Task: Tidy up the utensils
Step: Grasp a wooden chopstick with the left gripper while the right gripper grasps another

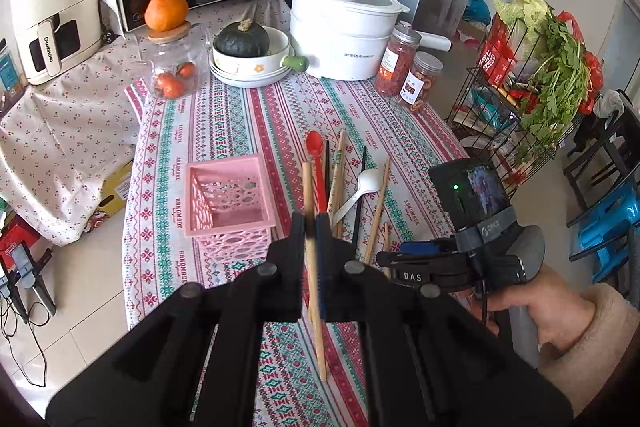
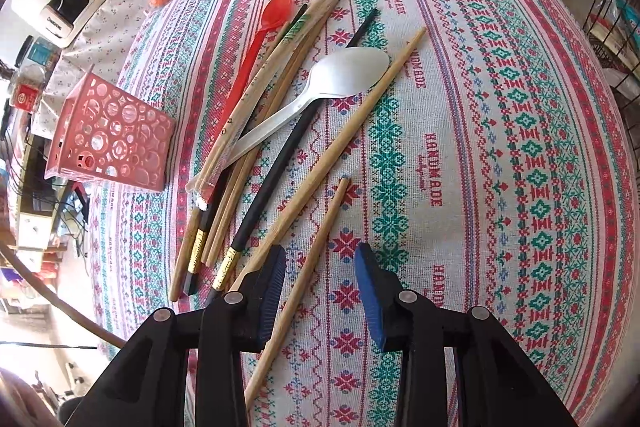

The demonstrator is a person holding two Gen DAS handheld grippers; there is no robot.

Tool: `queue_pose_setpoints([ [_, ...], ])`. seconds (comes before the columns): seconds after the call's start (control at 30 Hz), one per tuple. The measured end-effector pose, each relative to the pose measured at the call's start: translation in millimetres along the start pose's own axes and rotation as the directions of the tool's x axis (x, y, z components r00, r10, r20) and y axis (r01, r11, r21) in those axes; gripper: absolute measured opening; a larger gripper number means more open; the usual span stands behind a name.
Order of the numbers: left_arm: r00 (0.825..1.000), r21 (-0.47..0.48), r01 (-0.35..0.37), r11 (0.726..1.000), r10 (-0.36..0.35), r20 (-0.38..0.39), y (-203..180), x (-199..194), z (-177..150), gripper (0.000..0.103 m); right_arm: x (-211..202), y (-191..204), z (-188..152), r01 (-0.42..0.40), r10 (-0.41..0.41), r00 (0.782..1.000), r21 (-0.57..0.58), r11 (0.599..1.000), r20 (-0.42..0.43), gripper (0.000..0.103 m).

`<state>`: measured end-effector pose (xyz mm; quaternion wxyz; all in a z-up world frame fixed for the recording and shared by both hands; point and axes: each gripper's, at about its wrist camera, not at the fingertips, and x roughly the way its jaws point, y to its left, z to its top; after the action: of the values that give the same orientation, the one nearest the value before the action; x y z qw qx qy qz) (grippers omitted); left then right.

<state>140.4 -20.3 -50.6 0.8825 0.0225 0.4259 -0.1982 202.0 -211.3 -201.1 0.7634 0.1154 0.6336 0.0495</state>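
While the left gripper (image 1: 311,227) clamped a chopstick (image 1: 314,287) at centre frame, the right gripper (image 2: 320,267) hung with jaws apart over another chopstick (image 2: 304,279) on the desk (image 2: 500,147).

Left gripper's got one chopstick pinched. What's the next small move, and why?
Probably swing the left gripper leftward over the pink basket and release there: its jaws are shut on a wooden chopstick, and the basket's opening sits just beside it. The right gripper is open.
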Motion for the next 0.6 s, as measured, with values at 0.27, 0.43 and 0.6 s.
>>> queue_pose_setpoints([
  [0.27, 0.998, -0.042, -0.006, 0.999, 0.008, 0.065, 22, -23, -21, 0.006, 7, 26, -11, 0.162, -0.159, 0.984, -0.044, 0.986, 0.078, 0.011],
  [0.43, 0.994, -0.034, -0.011, 0.999, 0.015, 0.111, 27, -40, -29, 0.006, -3, 17, -17, 0.069, -0.068, 0.992, -0.010, 0.998, 0.103, 0.006],
  [0.6, 0.982, -0.031, -0.018, 0.999, 0.024, 0.188, 31, -66, -31, 0.006, -50, 16, -28, 0.016, -0.012, 0.975, -0.019, 1.000, 0.221, 0.006],
])
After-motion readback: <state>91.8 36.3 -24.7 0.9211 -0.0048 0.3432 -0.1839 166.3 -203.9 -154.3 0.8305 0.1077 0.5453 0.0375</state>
